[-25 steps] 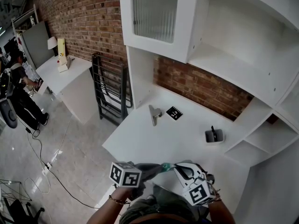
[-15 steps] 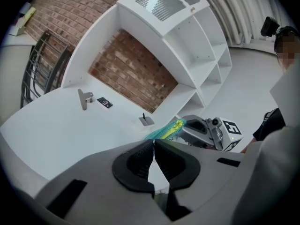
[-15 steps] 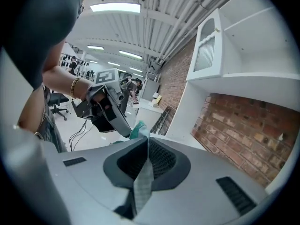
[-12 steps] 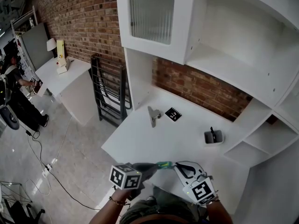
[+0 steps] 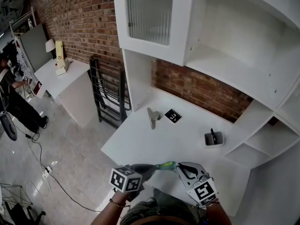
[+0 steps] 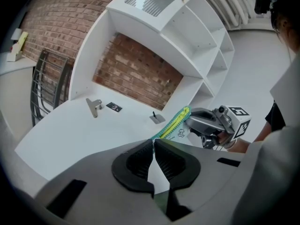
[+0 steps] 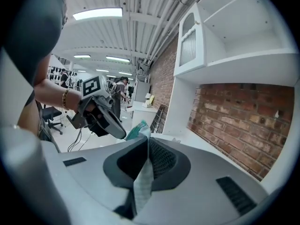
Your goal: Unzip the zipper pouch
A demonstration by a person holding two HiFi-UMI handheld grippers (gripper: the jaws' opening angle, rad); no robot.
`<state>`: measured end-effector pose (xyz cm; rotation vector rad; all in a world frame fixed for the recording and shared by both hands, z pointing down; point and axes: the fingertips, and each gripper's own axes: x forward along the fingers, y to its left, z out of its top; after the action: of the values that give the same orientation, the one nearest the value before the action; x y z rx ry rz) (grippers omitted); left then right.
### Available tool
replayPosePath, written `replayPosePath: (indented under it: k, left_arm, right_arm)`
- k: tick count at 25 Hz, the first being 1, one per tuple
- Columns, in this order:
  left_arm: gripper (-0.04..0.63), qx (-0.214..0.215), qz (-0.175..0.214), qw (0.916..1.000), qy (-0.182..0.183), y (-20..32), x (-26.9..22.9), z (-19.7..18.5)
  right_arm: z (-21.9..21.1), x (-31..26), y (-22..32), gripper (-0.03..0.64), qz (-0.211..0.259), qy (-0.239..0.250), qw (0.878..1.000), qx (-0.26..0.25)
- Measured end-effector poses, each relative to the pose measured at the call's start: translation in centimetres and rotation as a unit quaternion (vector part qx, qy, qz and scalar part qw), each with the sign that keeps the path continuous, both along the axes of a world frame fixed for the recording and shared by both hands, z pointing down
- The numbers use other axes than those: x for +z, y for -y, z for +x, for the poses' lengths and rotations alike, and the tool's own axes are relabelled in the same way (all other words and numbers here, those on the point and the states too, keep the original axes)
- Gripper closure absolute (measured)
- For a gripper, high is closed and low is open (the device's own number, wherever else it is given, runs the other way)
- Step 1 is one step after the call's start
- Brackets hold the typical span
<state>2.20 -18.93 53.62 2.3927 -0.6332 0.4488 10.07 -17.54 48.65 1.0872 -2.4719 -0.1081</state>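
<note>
While stretched in the air over the near edge of the table (image 5: 154,142), the zipper pouch (image 5: 165,165) is pinched at both ends, left claw (image 5: 149,168) clamped on one, right claw (image 5: 180,168) on the other. Likely light, thin and floppy; best gripped by its teal zipper edge.

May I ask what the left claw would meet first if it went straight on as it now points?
Besides the pouch it grips, the left claw would probably meet the white countertop, near the grey tray; the right claw sits off to one side. Depth is unclear.
</note>
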Motion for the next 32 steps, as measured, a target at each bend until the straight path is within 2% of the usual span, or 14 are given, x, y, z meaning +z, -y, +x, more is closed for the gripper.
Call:
replayPosePath:
  k: [4,7,11,18,23,27,32]
  left_arm:
    - [0.584,-0.001,0.020,0.9992,0.035,0.5,0.6,-0.4]
    - [0.584,-0.006,0.016,0.9994,0.032,0.6,0.7,-0.5]
    - [0.583,-0.005,0.026,0.9983,0.051,0.9,1.3,-0.8]
    - [0.581,-0.013,0.022,0.9978,0.062,0.9,1.9,-0.9]
    - [0.581,-0.014,0.021,0.9980,0.057,1.0,1.9,-0.7]
    - [0.580,-0.023,0.031,0.9949,0.093,1.3,2.6,-1.9]
    - [0.581,-0.037,0.011,0.9951,0.092,1.1,3.1,-3.1]
  right_arm:
    - [-0.2,0.3,0.4,0.604,-0.014,0.025,1.000,0.013]
    - [-0.1,0.4,0.5,0.604,-0.015,0.022,1.000,0.011]
    - [0.0,0.6,0.6,0.604,-0.023,0.033,0.999,0.015]
    - [0.3,0.6,0.3,0.604,-0.033,0.046,0.998,0.021]
    - [0.5,0.7,0.2,0.604,-0.035,0.043,0.998,0.020]
    - [1.1,0.1,0.5,0.604,-0.030,0.055,0.997,0.034]
    - [1.8,-0.3,0.8,0.604,-0.025,0.051,0.998,0.033]
